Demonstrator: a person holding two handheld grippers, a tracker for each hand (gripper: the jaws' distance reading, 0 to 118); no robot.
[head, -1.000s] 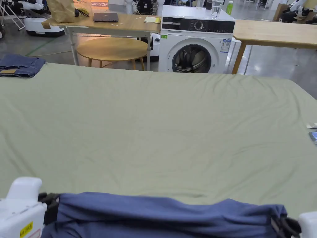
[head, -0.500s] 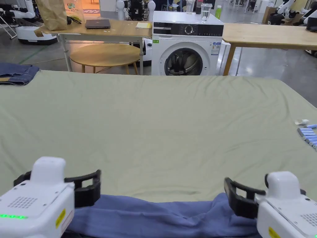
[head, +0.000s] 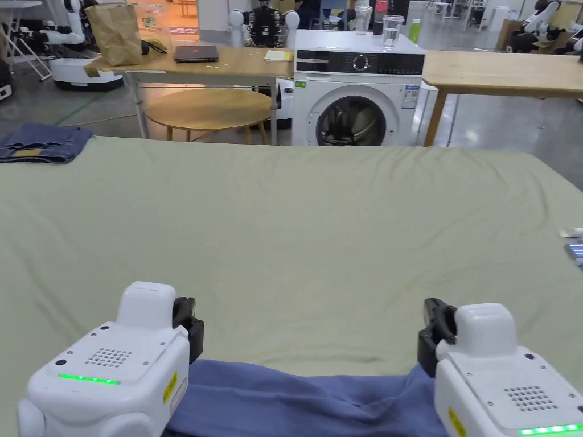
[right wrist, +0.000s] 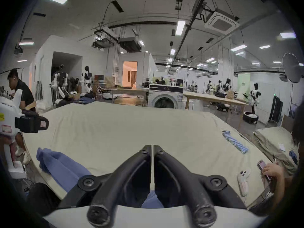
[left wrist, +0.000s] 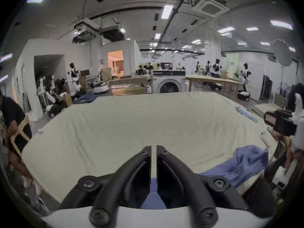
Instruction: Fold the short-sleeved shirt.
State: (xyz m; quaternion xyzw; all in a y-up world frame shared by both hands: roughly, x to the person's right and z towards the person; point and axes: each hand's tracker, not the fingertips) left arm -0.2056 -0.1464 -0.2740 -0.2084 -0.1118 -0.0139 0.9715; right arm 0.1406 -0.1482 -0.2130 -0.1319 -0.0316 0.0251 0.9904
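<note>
A blue short-sleeved shirt (head: pixel 302 404) lies bunched in a long strip along the near edge of the green-sheeted table (head: pixel 284 227). My left gripper (head: pixel 191 327) hovers just above its left end, and my right gripper (head: pixel 435 333) above its right end. In the left gripper view the jaws (left wrist: pixel 153 147) are shut, with only pale sheet showing through the slit; the shirt (left wrist: pixel 243 162) trails off to the right. The right gripper view has the same shut jaws (right wrist: pixel 152 146), with the shirt (right wrist: pixel 60 162) to the left. Neither holds cloth.
Folded jeans (head: pixel 40 142) lie at the far left corner. Small blue cylinders (right wrist: pixel 235 142) and a white remote (right wrist: pixel 243 182) lie near the right edge, where a person's hand (right wrist: pixel 271 170) holds a phone. A washing machine (head: pixel 356 91) and wooden tables stand beyond.
One second ago both grippers held the shirt's ends. Half a second ago the jaws stood wide open, the shirt dropped. Now both are shut empty and sit slightly further forward.
</note>
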